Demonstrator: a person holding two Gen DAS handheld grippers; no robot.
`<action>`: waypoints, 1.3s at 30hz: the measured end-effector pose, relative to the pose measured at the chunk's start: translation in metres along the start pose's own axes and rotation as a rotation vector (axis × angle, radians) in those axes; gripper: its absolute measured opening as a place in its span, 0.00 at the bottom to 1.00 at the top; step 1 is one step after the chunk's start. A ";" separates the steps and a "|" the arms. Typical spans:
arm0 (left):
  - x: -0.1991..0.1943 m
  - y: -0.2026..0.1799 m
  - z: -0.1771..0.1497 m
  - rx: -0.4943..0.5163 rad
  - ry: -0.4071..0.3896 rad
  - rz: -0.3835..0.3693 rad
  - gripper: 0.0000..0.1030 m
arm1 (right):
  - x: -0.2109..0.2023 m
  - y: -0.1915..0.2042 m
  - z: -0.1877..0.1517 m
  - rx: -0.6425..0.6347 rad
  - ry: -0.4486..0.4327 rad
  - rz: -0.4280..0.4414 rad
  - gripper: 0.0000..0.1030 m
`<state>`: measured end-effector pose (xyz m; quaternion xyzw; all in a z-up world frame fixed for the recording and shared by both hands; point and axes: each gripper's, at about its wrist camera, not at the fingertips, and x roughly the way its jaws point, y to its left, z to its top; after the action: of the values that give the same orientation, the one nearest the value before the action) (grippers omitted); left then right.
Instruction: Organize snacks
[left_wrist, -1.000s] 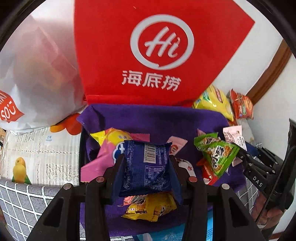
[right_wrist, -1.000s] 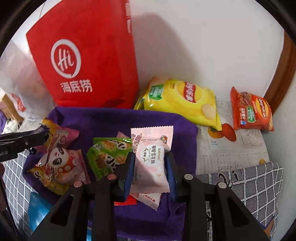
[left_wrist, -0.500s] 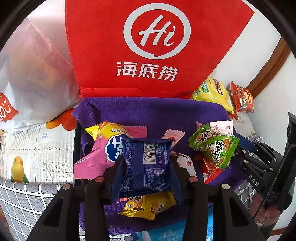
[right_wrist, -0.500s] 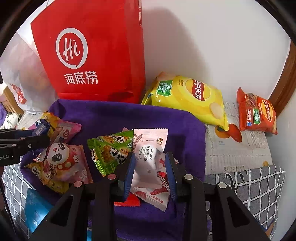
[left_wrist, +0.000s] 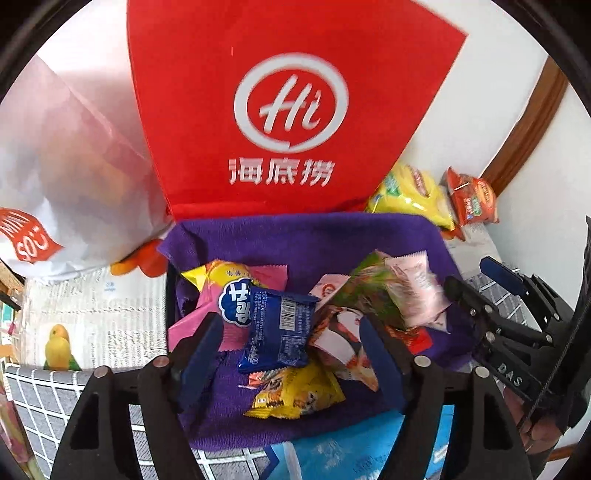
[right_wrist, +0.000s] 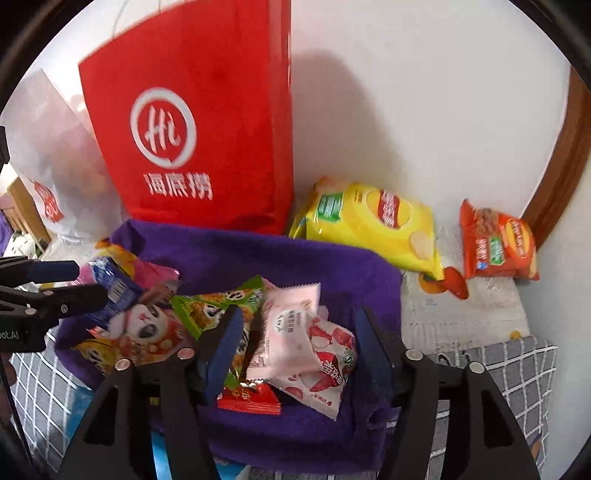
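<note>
Two hand-held tools are seen above a purple cloth-lined basket (left_wrist: 303, 236) of small snack packets, set on a tabletop covered with a grey checked cloth (right_wrist: 517, 369) and printed paper. The left tool (left_wrist: 291, 354) is shown with its jaws opening, and a dark blue foil packet with a white barcode (left_wrist: 280, 332) lies between the blue pads, untouched by either one, resting on the heap in the basket. Beneath and beside it, a pink-and-yellow wrapper (left_wrist: 236, 291) and a yellow sachet (left_wrist: 295, 395) are visible. The right tool (right_wrist: 295, 339) is likewise caught with its jaws opening; a pale pink sealed packet (right_wrist: 288, 332) sits in the gap, clear of both pads, on top of a white packet printed with red strawberries (right_wrist: 325, 373). Just to its left, a green crinkled packet (right_wrist: 214, 306) and a panda-faced wrapper (right_wrist: 144, 328) are lying in the basket. Behind the basket, a red paper bag with a white circular logo (left_wrist: 288, 110) is stood against the white wall, with a translucent white plastic bag (left_wrist: 66, 166) at its left. A large yellow crisp bag (right_wrist: 369, 221) and a smaller orange snack bag (right_wrist: 498, 243) are laid on the tabletop to the right, outside the basket
</note>
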<state>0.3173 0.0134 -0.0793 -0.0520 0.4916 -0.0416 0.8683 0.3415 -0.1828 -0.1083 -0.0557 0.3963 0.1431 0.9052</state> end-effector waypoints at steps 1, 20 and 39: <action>-0.008 -0.003 -0.001 0.007 -0.014 0.003 0.77 | -0.006 0.001 0.000 0.008 -0.012 0.002 0.67; -0.124 -0.029 -0.083 0.012 -0.161 0.012 0.84 | -0.148 0.010 -0.051 0.119 -0.069 -0.006 0.73; -0.190 -0.058 -0.139 0.041 -0.238 0.078 0.89 | -0.228 0.016 -0.102 0.136 -0.112 -0.055 0.97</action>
<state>0.0991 -0.0275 0.0181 -0.0195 0.3856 -0.0113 0.9224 0.1182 -0.2378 -0.0103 0.0032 0.3520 0.0937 0.9313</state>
